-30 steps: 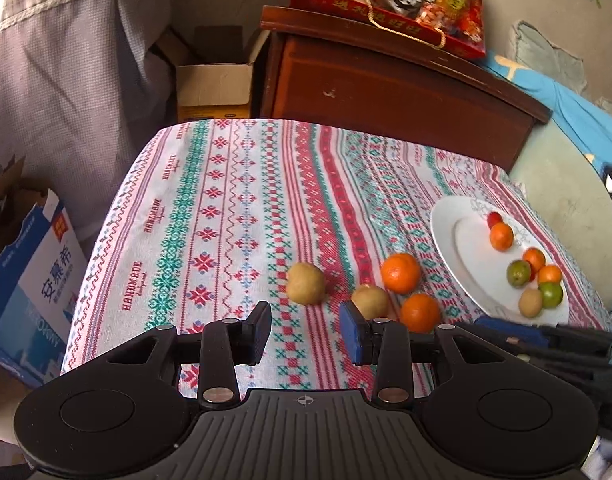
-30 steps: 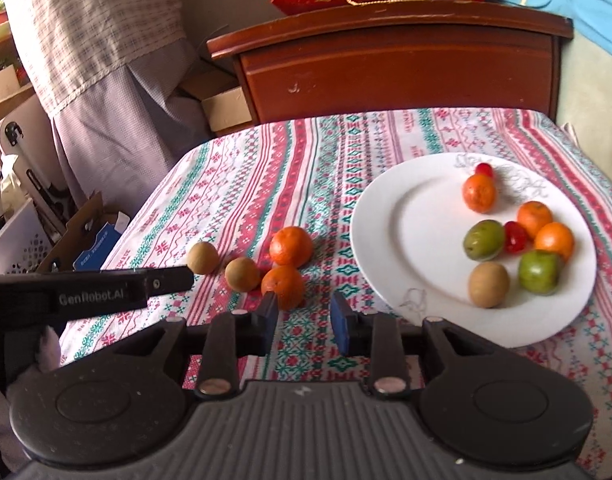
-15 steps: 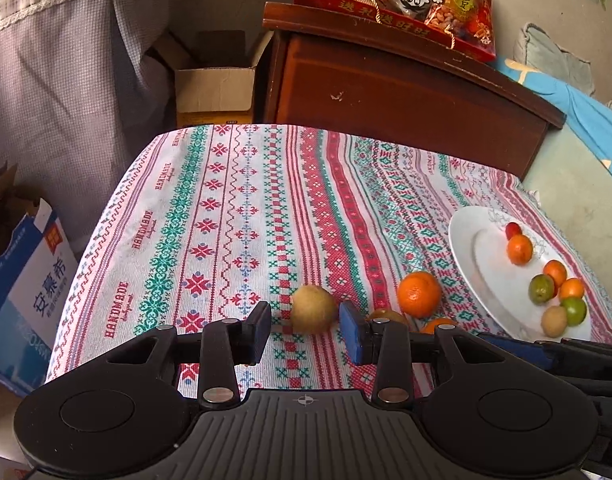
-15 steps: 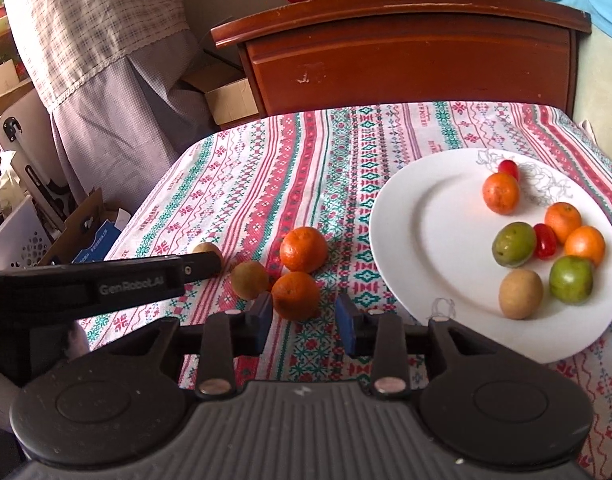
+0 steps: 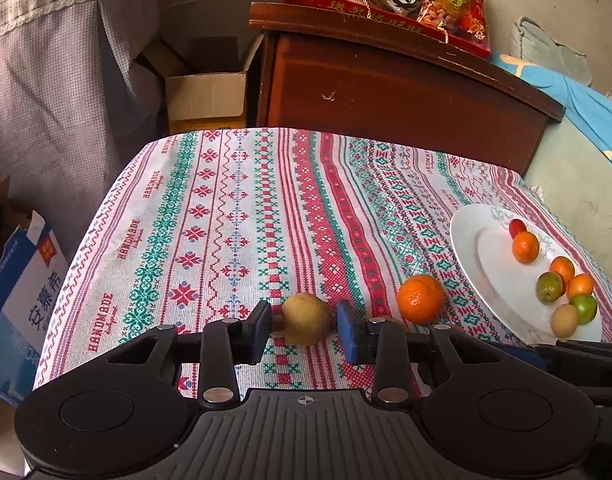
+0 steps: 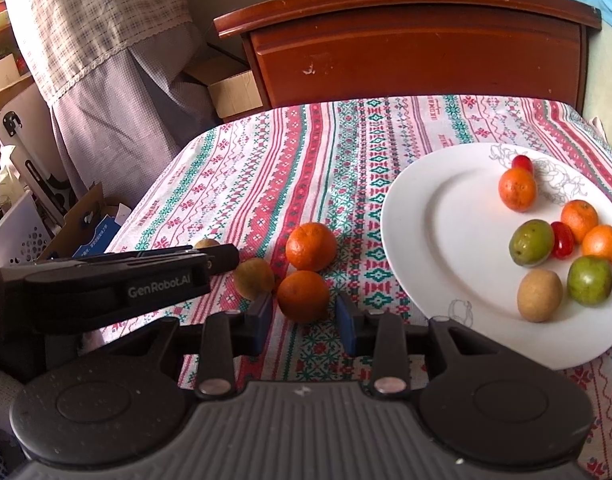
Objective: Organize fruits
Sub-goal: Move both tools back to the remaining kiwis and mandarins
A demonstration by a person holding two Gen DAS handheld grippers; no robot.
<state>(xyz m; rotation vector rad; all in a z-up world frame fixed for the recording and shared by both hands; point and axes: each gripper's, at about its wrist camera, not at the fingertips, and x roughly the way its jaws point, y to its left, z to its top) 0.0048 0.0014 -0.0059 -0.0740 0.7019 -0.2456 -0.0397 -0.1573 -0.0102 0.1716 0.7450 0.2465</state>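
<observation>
1. Bracketing a brown fruit point(image 5: 306, 318), the left hand-held gripper point(image 5: 304, 330) gapes; the right hand-held gripper point(image 6: 304, 316) gapes around an orange point(image 6: 302, 295).
2. Patterned cloth covers the surface point(image 5: 226, 216); a fruit-laden white plate point(image 6: 446, 240) sits right.
3. A wooden cabinet point(image 6: 418, 44) stands beyond.

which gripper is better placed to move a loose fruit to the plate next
Right: the right gripper is open around an orange beside the white plate; the left gripper brackets a brown fruit farther away.

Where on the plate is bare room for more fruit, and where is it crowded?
The white plate is bare across its left half and centre, bordered by its left rim. Its right side is crowded: oranges, green fruits, cherry tomatoes and a brown fruit cluster there.
</observation>
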